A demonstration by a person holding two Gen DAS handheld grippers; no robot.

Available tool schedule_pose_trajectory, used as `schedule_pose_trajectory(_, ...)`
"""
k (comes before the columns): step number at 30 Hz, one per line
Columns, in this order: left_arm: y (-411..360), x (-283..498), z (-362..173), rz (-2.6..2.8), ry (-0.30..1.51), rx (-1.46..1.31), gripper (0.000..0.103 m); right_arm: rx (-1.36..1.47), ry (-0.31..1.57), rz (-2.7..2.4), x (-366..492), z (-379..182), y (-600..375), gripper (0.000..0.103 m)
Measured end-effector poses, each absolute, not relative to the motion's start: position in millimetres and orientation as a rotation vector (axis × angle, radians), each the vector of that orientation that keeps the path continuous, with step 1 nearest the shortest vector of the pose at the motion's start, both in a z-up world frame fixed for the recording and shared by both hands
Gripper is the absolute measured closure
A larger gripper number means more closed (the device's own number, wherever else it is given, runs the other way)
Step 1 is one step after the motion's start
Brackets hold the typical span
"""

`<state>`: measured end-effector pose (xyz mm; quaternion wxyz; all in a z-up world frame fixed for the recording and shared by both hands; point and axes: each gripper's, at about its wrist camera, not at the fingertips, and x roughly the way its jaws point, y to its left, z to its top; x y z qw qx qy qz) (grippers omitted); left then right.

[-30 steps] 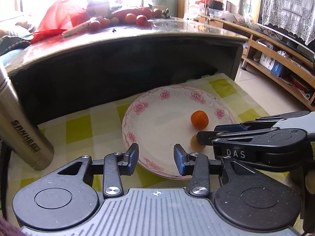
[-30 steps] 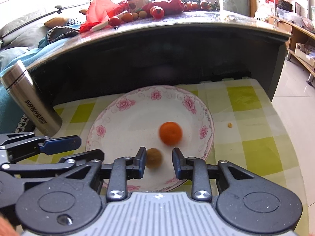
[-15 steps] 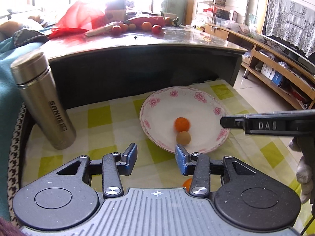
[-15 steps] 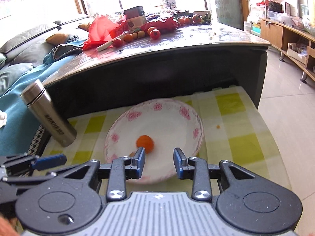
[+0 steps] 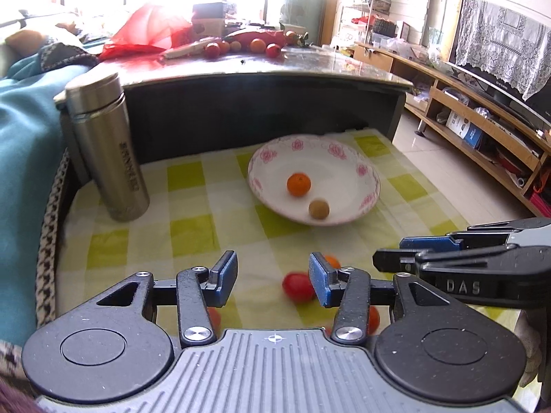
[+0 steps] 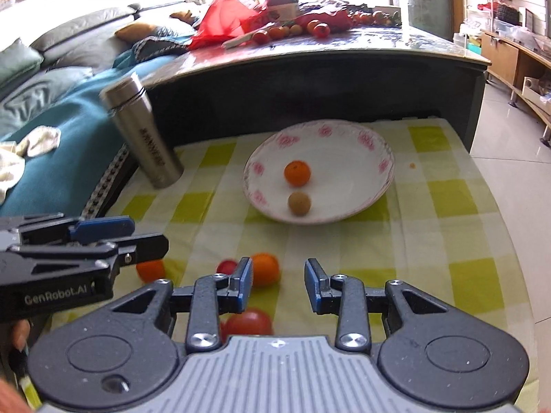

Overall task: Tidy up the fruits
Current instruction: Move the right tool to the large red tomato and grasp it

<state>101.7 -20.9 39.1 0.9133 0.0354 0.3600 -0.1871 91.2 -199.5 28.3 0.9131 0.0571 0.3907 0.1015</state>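
— Fruit? 
— Round orange (image 6: 297,173) and dull tan ball (image 6: 299,203) in glossy floral plate (image 6: 375,186); smooth tomatoes (image 6: 248,323) loose on checked cloth (image 6: 447,227) (some blurred).
— Grippers?
— Left (image 5: 273,277) and right (image 6: 277,284) both spread wide, empty.

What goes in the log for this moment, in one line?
plate: orange, brown fruit | cloth: loose orange, tomato | left tool: open, empty | right tool: open, empty

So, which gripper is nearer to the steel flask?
Left. The left gripper hovers in front of the steel flask, a little to its right; the right gripper is further right, beyond the left one.
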Motion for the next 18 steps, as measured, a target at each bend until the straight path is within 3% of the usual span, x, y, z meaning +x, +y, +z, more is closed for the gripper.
schedule_pose_trajectory(13,11.4,71.3,9.9,-0.406,0.829,0.073,0.048,-0.051,0.891,0.255,74.2,4.8,-168.6,0.061)
schedule_pose_trajectory(18,26.1,64.0,13.3,-0.403,0.826,0.072,0.043,-0.133,0.864,0.288,77.5,2.0,-152.7,0.060)
